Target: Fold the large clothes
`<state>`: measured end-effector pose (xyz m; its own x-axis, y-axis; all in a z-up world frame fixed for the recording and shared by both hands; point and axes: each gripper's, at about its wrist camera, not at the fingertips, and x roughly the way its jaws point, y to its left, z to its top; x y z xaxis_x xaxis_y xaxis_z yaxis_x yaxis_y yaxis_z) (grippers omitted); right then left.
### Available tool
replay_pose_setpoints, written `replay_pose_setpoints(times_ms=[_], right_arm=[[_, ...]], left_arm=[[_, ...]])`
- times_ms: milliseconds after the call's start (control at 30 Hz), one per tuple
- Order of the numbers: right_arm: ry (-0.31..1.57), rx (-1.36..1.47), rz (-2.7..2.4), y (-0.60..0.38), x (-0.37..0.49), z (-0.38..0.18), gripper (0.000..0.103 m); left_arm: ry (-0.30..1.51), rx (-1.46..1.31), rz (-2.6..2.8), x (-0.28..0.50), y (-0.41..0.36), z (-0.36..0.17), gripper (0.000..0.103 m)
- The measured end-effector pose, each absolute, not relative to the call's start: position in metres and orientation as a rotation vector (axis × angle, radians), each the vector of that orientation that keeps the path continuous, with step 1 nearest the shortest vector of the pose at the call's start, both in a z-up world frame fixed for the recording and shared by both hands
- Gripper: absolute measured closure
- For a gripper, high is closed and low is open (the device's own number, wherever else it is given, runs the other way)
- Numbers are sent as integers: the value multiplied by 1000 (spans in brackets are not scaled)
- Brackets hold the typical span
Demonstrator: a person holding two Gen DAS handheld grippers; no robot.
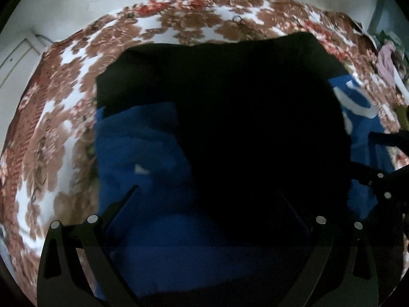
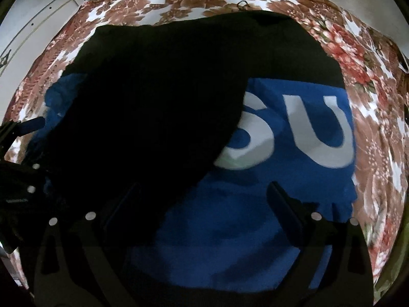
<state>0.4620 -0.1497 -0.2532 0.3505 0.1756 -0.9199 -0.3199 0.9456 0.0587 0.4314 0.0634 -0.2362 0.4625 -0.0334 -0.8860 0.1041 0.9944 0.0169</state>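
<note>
Two garments lie on the floral bedspread (image 2: 370,81): a black garment (image 2: 143,107) draped over a blue garment with white letters (image 2: 294,133); the left hand-held gripper (image 1: 208,189) and right hand-held gripper (image 2: 204,186) both hover above them, fingers spread apart, gripping nothing.

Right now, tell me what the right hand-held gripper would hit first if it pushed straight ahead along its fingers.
Most likely the blue garment: the right hand-held gripper is open, and blue cloth fills most of the gap between its fingers, with the black garment overlapping the left side. Depth is unclear, so the black edge could touch first.
</note>
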Motion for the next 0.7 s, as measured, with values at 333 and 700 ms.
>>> replay_pose_setpoints(times_ms=[333, 700], right_arm=[[1240, -160, 329, -193, 406, -244, 5], [1389, -158, 319, -252, 343, -260, 5]], left_arm=[[1153, 30, -65, 349, 63, -209, 5], [1305, 56, -17, 253, 91, -232, 5]])
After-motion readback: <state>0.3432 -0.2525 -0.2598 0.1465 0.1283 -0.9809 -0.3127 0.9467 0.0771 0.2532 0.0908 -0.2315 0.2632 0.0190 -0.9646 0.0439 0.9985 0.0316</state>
